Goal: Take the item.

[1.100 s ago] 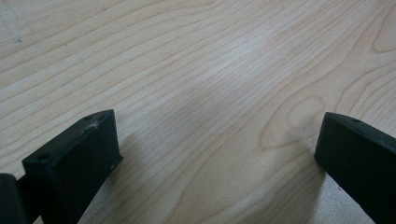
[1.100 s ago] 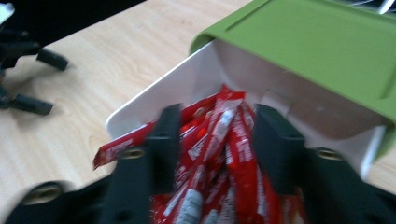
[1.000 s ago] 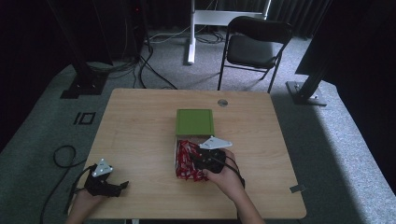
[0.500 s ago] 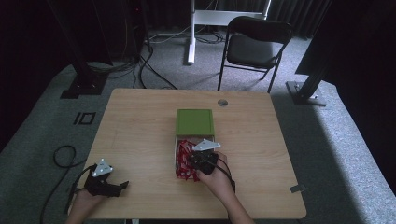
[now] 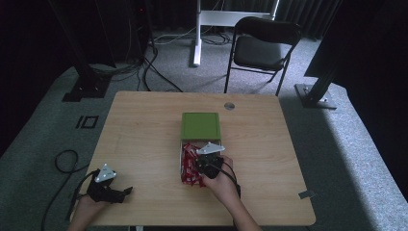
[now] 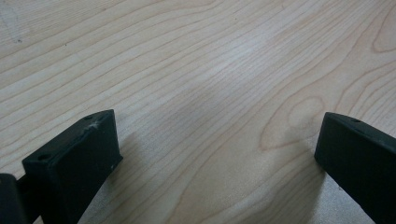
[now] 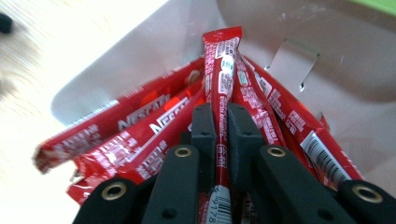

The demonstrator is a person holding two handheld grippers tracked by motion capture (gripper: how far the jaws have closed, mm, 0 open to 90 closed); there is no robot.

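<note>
The right gripper (image 7: pixel 221 122) has just closed on 1 red sachet (image 7: pixel 222 60) – more sachets (image 7: pixel 140 126) fill the white box (image 7: pixel 154 46) beneath. The left gripper (image 6: pixel 219 154) gapes wide, holding nothing, over the table (image 6: pixel 196 60).

Brand on red sachets (image 7: pixel 140 126): "NESCAFÉ" in white letters, partly cut off.
Digits on gripped sachet (image 7: pixel 223 79), by its barcode: "9178".
Other small print: too blurred to read.

Black hand-held tongs, grey plates on top

Left tongs (image 5: pixel 126 190) and right tongs (image 5: pixel 199 159) are matt black, each carrying a grey three-cornered plate and trailing a black cable; brass-ringed screw holes dot the right pair's arms.
</note>
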